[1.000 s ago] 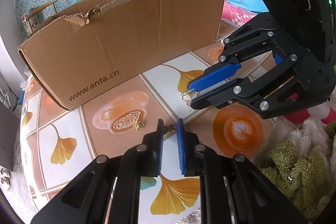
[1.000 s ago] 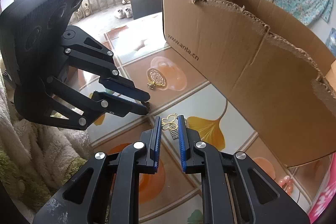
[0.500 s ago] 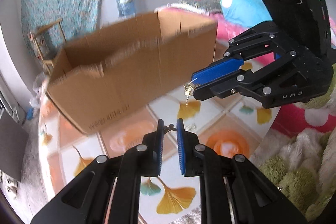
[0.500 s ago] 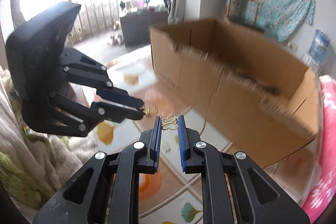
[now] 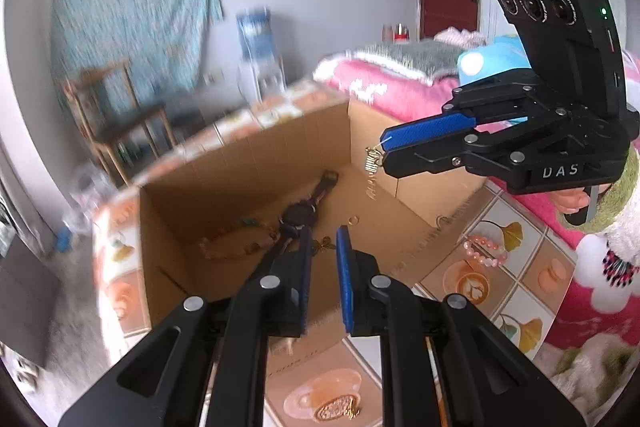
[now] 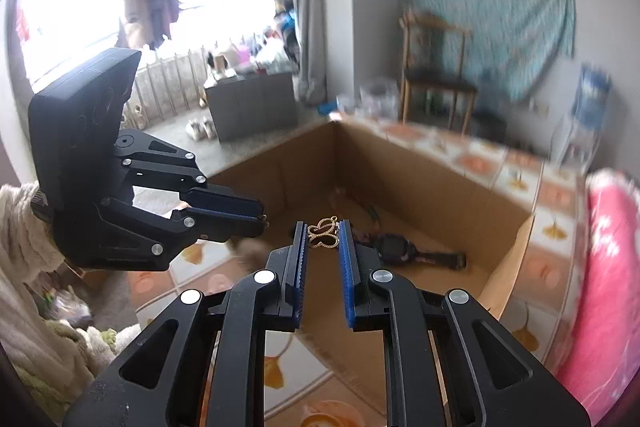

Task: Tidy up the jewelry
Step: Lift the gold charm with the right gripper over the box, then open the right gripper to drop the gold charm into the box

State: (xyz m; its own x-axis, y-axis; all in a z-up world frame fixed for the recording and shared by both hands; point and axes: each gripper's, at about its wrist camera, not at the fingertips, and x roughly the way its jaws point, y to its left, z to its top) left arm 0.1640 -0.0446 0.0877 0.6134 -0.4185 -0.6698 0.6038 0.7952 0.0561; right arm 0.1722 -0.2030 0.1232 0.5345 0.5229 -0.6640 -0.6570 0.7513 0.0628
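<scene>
Two grippers now hang over the open cardboard box, where a second ago both were low over the patterned desk beside its outer wall. The left gripper has its blue pads closed on a small gold earring, which shows between the tips in the left wrist view; in the right wrist view the same gripper appears from the side with its jaws together over the near rim. The right gripper pinches a gold butterfly pendant across its width, and in the left wrist view a short gold chain piece dangles from its tip above the box's right-hand wall.

Inside the box lie a dark wristwatch, a string of pale beads and a small gold ring, with bare cardboard floor between them. The torn upper edge that faced the cameras earlier now sits below both tips. Outside, a pink bead bracelet rests on the desk just beside the box's right wall, and another gold piece lies on a coffee-cup print near the bottom of the left wrist view.
</scene>
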